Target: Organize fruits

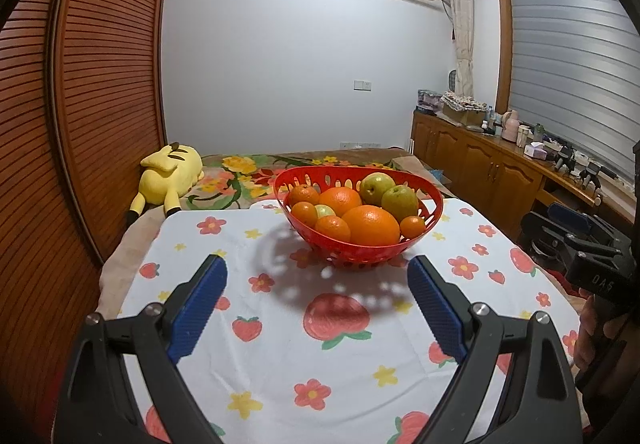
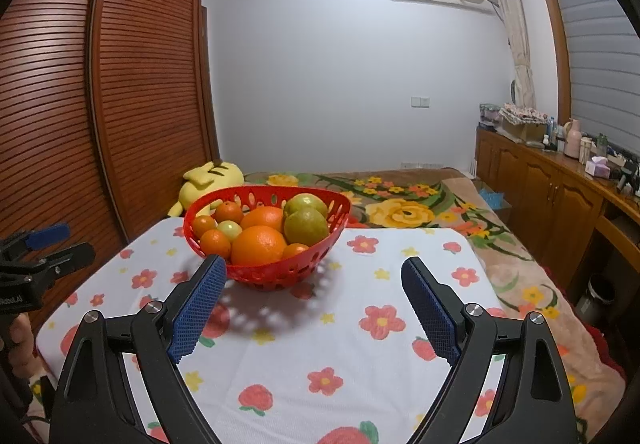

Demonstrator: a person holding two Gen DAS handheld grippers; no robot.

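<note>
A red perforated basket (image 1: 434, 214) (image 2: 192, 234) stands on the flowered tablecloth, filled with several oranges (image 1: 371, 225) (image 2: 258, 246), small tangerines (image 1: 333, 228) and green pears (image 1: 400, 202) (image 2: 306, 226). My left gripper (image 1: 318, 268) is open and empty, a little in front of the basket. My right gripper (image 2: 314, 270) is open and empty, in front of the basket and to its right. The right gripper also shows at the right edge of the left wrist view (image 1: 576, 232); the left gripper shows at the left edge of the right wrist view (image 2: 44, 244).
The table with the white flower-and-strawberry cloth (image 1: 280, 344) (image 2: 360, 344) stands on a bed with a floral blanket (image 2: 420, 204). A yellow plush toy (image 1: 170, 174) lies behind the table at left. A wooden wardrobe (image 1: 100, 104) is at left, a cluttered sideboard (image 1: 500, 160) at right.
</note>
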